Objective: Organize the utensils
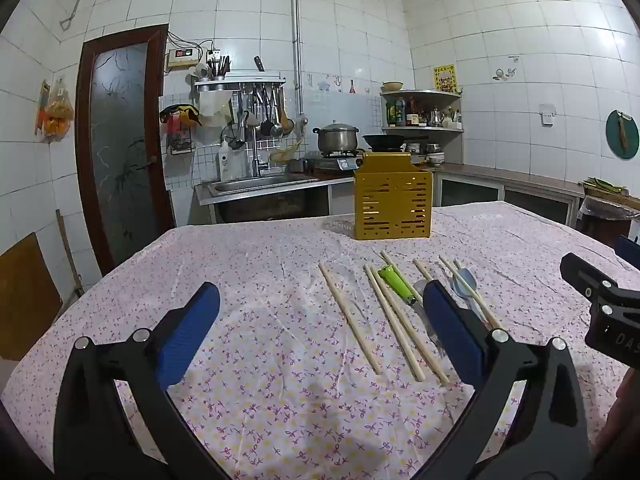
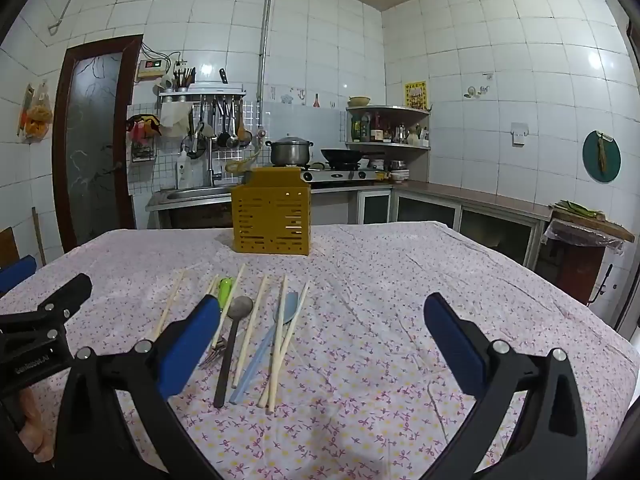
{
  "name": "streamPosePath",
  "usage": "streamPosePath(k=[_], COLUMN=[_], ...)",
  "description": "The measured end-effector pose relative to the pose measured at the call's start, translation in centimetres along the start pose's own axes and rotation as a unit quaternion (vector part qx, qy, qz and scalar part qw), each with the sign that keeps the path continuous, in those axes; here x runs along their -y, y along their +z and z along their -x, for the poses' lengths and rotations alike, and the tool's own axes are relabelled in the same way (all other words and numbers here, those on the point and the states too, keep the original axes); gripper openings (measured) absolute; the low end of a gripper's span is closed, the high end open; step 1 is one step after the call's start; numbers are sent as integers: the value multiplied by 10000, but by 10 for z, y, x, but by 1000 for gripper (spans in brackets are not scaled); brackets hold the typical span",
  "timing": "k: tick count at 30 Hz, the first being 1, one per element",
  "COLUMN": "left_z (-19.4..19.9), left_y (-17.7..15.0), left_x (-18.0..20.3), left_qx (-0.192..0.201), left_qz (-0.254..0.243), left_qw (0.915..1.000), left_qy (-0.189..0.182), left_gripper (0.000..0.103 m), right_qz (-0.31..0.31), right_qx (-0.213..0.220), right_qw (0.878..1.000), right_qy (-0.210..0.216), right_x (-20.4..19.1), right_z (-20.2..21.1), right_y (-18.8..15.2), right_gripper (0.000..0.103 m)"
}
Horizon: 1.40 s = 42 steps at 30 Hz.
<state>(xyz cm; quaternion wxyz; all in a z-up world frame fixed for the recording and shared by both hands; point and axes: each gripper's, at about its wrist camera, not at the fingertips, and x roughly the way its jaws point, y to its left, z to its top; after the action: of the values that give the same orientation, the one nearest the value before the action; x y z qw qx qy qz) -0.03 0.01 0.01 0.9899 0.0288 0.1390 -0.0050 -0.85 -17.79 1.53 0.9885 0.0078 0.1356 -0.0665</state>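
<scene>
Your table [image 1: 260,248] fills the lower half of both views, covered by a pink flowered cloth [image 2: 380,320]. Behind it, well apart, runs the kitchen counter with a sink [image 1: 256,184] and a stove carrying a steel pot [image 1: 335,138].

Toward the far edge of the table stands the yellow slotted holder [image 1: 393,200], upright, set well back from the row of utensils.

Your left gripper [image 1: 320,332] hangs above the cloth with its blue pads spread wide and nothing between them. Your right gripper [image 2: 316,340] is the same — fingers wide apart, holding nothing — and its black body shows at the right edge of the left view.

The utensils lie loose on the cloth between you and the holder, roughly side by side and pointing toward it:
- several wooden chopsticks [image 1: 350,314], one alone at the left, others in pairs, two crossing on the right
- a dark spoon [image 2: 230,344], bowl toward the holder
- a pale blue spoon [image 2: 264,348] just beside it
- a fork with a green handle [image 1: 396,280] — its tines partly hidden behind a pad in both views
</scene>
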Motion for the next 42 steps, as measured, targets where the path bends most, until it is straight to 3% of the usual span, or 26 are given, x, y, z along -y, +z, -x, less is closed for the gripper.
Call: streamPosePath(k=[42], left_z=[0], left_y=[0], left_x=[-1], left_qx=[-20], left_qz=[-26], left_qw=[10000], left_qy=[-12], left_gripper=[98], right_qz=[97], right_qx=[69], right_qw=[9999], right_qy=[-33], right_x=[-3], right_z=[8], right_y=[4], right_gripper=[99])
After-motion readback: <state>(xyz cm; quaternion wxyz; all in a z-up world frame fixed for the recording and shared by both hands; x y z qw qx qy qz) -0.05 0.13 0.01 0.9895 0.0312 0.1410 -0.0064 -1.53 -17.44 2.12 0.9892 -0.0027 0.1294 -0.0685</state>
